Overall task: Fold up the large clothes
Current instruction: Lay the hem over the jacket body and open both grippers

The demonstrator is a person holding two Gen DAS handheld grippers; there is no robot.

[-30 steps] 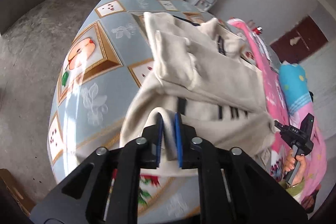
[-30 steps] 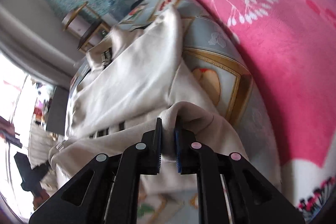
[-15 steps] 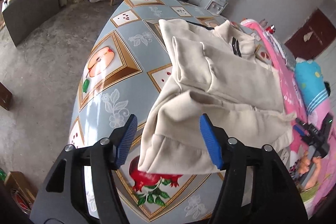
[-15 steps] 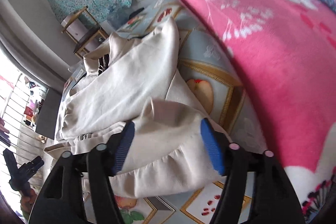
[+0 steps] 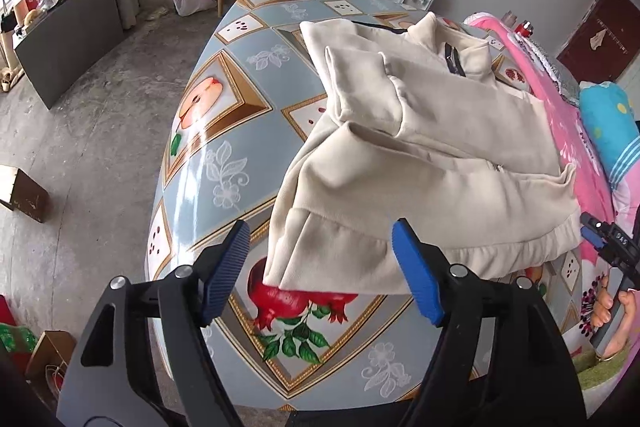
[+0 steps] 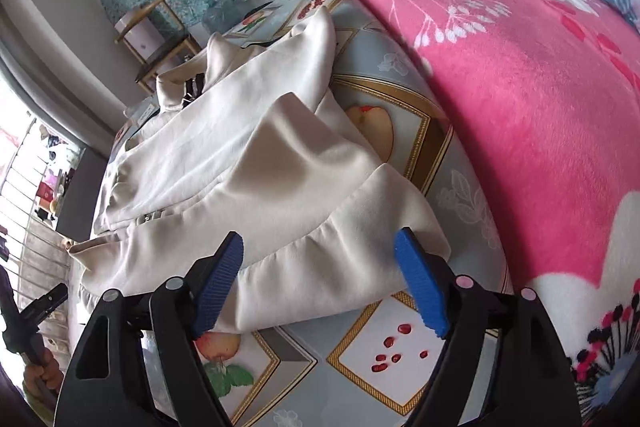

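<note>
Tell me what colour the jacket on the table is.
Cream, or pale beige jacket; clearest in the left wrist view.

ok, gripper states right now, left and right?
Left gripper: open, holding nothing; its fingers just opened off the cream jacket.
Right gripper: open, holding nothing; just opened off the jacket hem.

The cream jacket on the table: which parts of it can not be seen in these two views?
- Cream jacket, both views: the underside and inner layers are hidden by its own folds.
- Zipper, left wrist view: only the part at the collar shows.
- Hem, right wrist view: the open right gripper covers part of it.
</note>
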